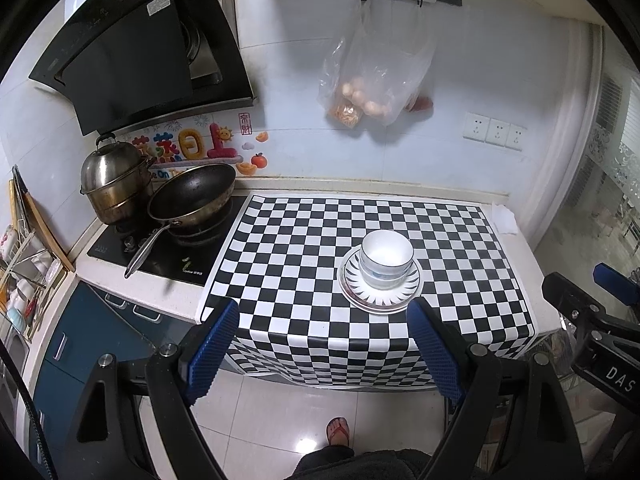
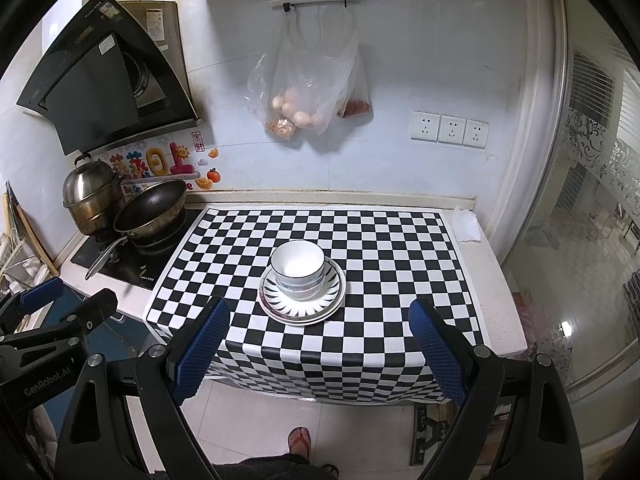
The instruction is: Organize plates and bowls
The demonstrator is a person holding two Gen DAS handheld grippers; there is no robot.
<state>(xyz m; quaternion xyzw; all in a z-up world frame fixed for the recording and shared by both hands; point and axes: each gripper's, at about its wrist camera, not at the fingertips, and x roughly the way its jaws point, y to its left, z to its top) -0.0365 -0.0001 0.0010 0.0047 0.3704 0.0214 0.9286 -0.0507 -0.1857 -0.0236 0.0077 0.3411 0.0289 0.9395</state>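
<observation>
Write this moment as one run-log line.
stage: stacked | white ceramic bowls nested on round striped plates | black-and-white checkered mat | left gripper open, empty | right gripper open, empty

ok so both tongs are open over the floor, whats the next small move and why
Probably ease the right tongs forward toward the top bowl. Both sets stand open and empty short of the counter edge, left tongs too, and the bowls sit nested on the stacked plates on the checkered cloth, untouched.
</observation>
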